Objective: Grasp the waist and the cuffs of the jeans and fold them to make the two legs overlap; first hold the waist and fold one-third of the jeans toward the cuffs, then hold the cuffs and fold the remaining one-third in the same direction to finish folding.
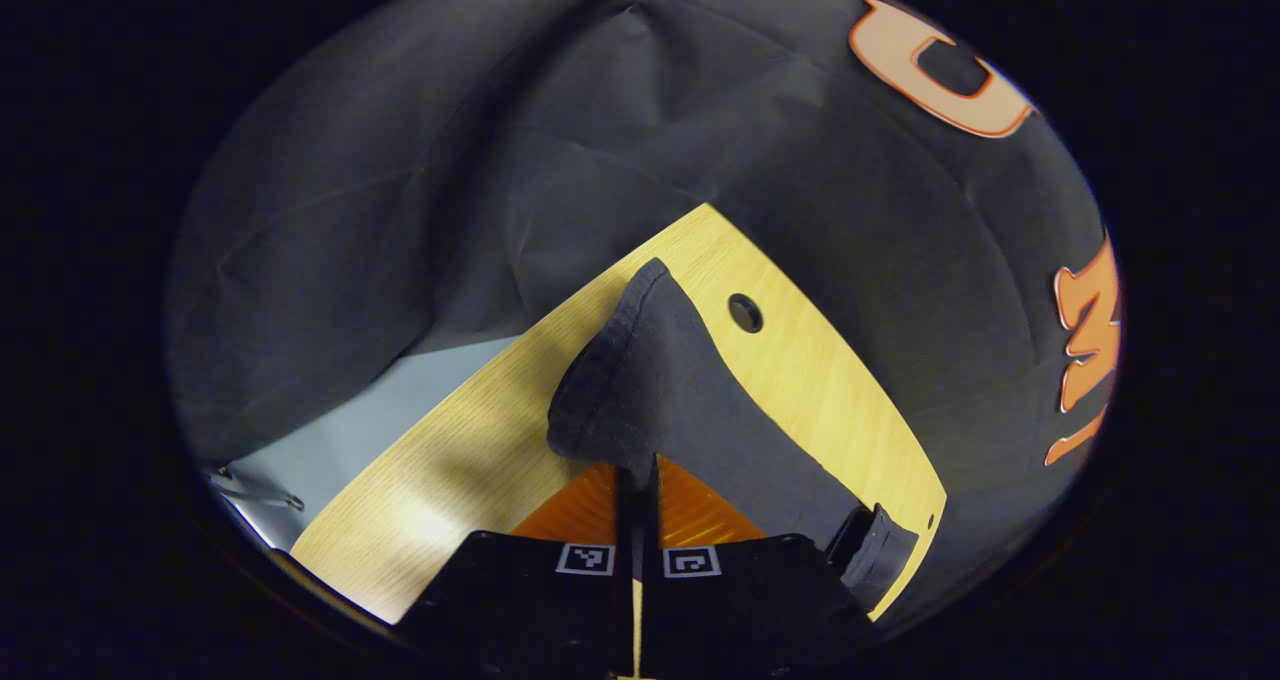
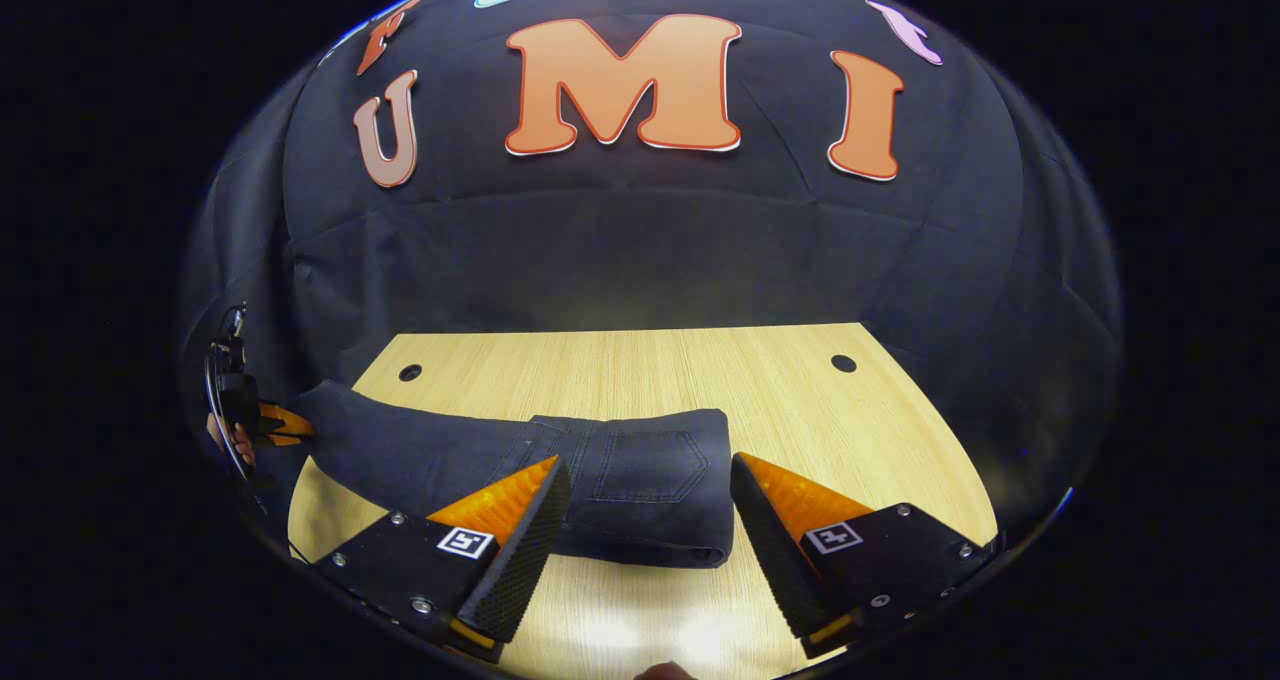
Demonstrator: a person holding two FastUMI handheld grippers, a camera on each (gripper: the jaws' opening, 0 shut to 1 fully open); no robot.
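The dark jeans (image 2: 620, 480) lie across the wooden table (image 2: 640, 370), legs stacked. Their waist part is folded over, a back pocket facing up. My right gripper (image 2: 648, 505) is open, just in front of that folded part, one finger near each side of it and not touching it. At the far left, my left gripper (image 2: 275, 422) holds the cuff end slightly off the table. In the left gripper view, the left gripper (image 1: 637, 480) is shut on the cuffs, and the jeans (image 1: 680, 390) rise in a fold above the orange fingers (image 1: 700, 515).
Round cable holes (image 2: 843, 363) (image 2: 410, 372) sit near the table's far corners, and one hole (image 1: 745, 312) lies beside the jeans. The black cloth wall (image 2: 640, 250) stands right behind the table. A hand (image 2: 215, 438) grips the left tool. Bare wood (image 2: 880, 440) lies to the right of the jeans.
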